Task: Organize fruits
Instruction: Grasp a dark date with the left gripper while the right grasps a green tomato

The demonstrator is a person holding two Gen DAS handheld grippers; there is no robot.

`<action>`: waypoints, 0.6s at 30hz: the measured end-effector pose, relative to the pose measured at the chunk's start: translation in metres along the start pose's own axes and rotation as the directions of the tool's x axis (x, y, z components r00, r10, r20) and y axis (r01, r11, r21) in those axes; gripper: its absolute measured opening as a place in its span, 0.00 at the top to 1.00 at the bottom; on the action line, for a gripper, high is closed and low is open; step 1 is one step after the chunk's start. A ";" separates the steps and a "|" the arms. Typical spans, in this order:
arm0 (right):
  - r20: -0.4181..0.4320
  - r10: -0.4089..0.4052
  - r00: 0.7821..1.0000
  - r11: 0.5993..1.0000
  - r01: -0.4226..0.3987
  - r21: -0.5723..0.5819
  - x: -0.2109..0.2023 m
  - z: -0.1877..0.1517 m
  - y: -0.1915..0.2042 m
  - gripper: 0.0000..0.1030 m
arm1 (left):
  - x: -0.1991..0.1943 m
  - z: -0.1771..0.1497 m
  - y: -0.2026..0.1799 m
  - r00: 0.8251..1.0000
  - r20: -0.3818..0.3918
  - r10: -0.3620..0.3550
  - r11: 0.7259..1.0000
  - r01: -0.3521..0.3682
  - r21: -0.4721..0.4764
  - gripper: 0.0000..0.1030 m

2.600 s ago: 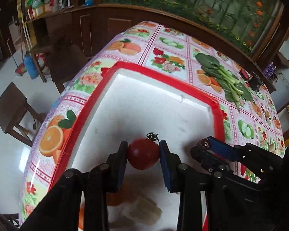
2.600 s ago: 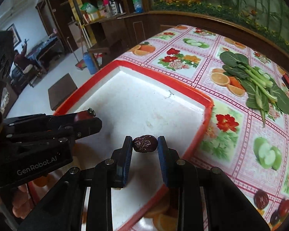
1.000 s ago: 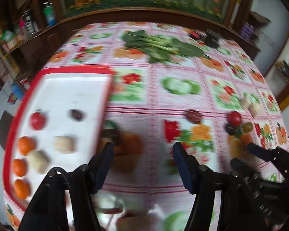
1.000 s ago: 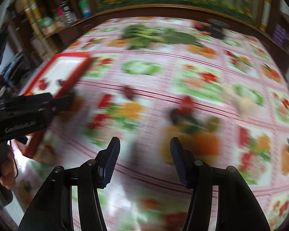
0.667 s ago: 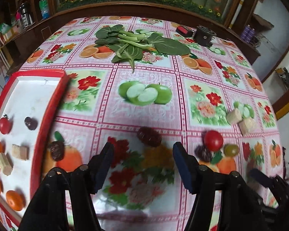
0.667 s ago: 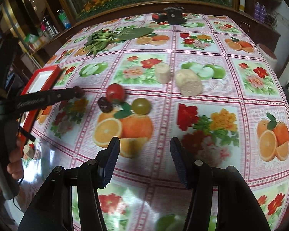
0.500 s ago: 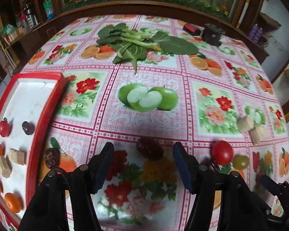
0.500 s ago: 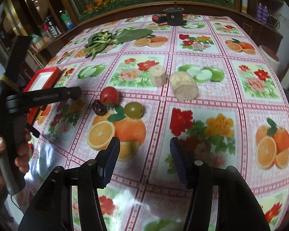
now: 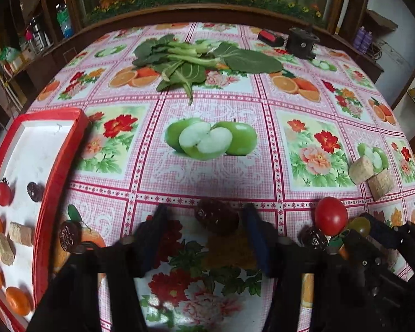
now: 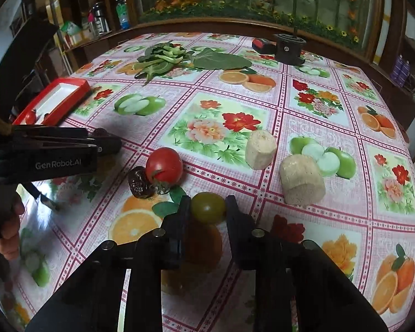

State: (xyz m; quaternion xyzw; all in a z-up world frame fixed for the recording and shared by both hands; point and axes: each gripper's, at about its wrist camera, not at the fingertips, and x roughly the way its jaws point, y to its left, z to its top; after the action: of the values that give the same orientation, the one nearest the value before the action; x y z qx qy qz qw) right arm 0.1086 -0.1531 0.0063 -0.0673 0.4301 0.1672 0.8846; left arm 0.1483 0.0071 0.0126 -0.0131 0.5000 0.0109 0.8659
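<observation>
Green-brown tomato point(image 10: 208, 207) sits clenched in the right gripper point(image 10: 207, 211), while the left gripper point(image 9: 204, 229), jaws closing, straddles a dried date point(image 9: 217, 220) at twelve o'clock.

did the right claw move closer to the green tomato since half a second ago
Yes. The right claw advanced toward the red tomato and now pinches the green tomato.

Black gripper point(image 10: 208, 212), blue pads, "GenRobot.AI" lettering

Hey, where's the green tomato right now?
In the right wrist view the green tomato sits low and centre on the tablecloth, pinched between the right gripper pads, just right of the red tomato and a dark date.
</observation>
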 end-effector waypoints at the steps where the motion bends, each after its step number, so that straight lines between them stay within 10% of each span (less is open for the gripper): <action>1: 0.000 -0.003 1.000 1.000 0.003 -0.004 0.000 0.000 0.000 0.77 | -0.001 0.000 0.001 1.000 0.006 -0.004 1.000 0.004 0.001 0.63; 18: 0.021 -0.001 1.000 0.998 -0.001 0.066 -0.039 -0.025 0.001 0.77 | -0.039 -0.047 0.038 0.976 0.034 -0.216 0.975 0.218 -0.038 0.68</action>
State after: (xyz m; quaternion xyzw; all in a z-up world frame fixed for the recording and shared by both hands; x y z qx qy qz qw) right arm 0.0674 -0.1686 0.0209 -0.0364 0.4262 0.1537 0.8907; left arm 0.0871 0.0436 0.0220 -0.0855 0.4826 -0.0731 0.8686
